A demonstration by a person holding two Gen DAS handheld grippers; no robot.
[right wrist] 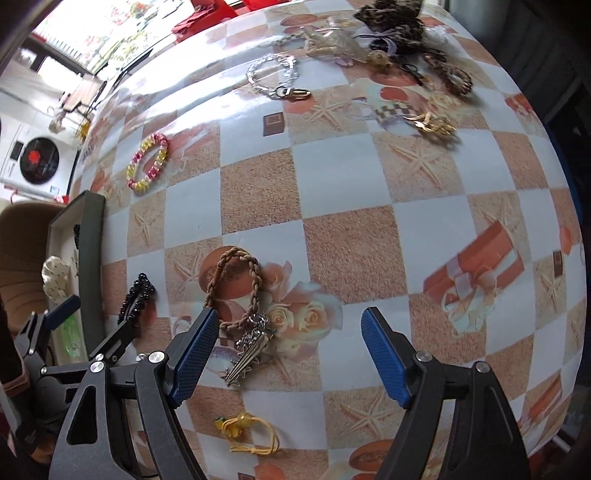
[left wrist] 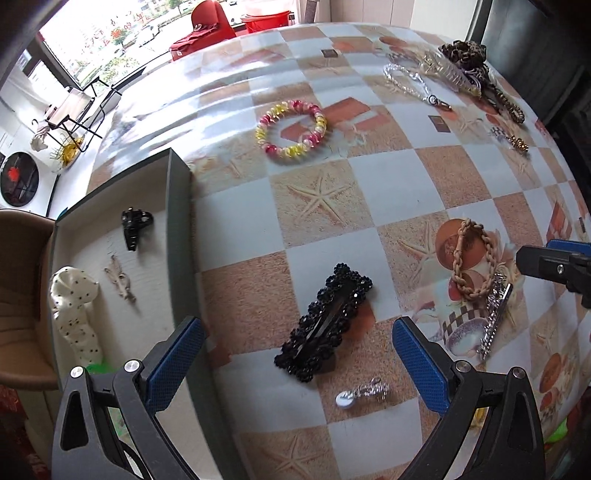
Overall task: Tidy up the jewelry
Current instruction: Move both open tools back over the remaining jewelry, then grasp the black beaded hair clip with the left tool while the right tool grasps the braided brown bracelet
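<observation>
My left gripper [left wrist: 297, 354] is open and empty, with a black beaded hair clip [left wrist: 325, 323] lying on the table between its fingers. A dark open box [left wrist: 179, 206] at the left holds a black claw clip [left wrist: 135, 225], a dotted white scrunchie [left wrist: 74, 310] and a small silver piece [left wrist: 120, 282]. My right gripper [right wrist: 288, 350] is open and empty, just right of a braided tan bracelet [right wrist: 236, 284] and a silver rhinestone clip [right wrist: 251, 347]. A pink-and-yellow bead bracelet [left wrist: 291, 131] lies farther back.
A small silver charm [left wrist: 364, 393] lies near the left gripper. A yellow cord [right wrist: 247, 432] lies near the right one. At the far edge are a silver chain [right wrist: 273, 77], a gold brooch [right wrist: 432, 123] and a leopard scrunchie pile [right wrist: 395, 22]. A brown chair [left wrist: 22, 295] stands left.
</observation>
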